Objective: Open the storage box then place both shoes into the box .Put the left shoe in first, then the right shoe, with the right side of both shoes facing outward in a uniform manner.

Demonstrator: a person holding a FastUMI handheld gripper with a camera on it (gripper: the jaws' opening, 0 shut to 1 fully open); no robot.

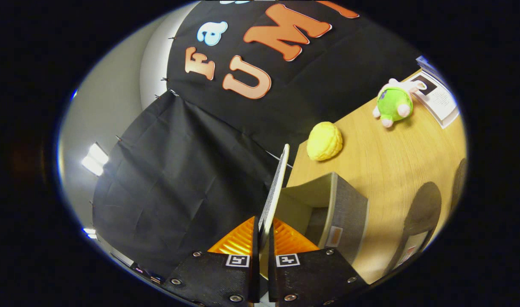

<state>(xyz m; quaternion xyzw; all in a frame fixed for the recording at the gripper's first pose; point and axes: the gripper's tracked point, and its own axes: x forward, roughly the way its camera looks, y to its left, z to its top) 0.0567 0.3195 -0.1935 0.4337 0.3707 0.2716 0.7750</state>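
So the tongs [262, 238] are clenched on the lid [276, 192] of the storage box [347, 213], one finger on each face of the thin panel, which runs edge-on straight ahead from between the fingers. The whole view is rolled over, so the bench [392, 157] looks like it slopes away on the right of the tongs.

The box itself sits just ahead and to the right of the tongs, a grey fabric-looking thing with a pale inside, and the lid is swung well clear of the opening, so you can see into it. Looks empty from here, though I can't see the whole inside.

My read: this is the opening step, pretty much at its end. No shoe has gone in yet. There are two dark rounded shapes [422, 209] further right of the box that could be the shoes, but they're too dim for me to call.

Beyond the tongs on the bench there's a yellow bumpy toy [324, 141], and further off a green plush [394, 103] next to a printed sheet [437, 96]. None of it's in the way.

Next move, I'd guess: get the lid somewhere it'll stay open by itself, let go, then go find the left shoe and grab it so its right side ends up facing out.
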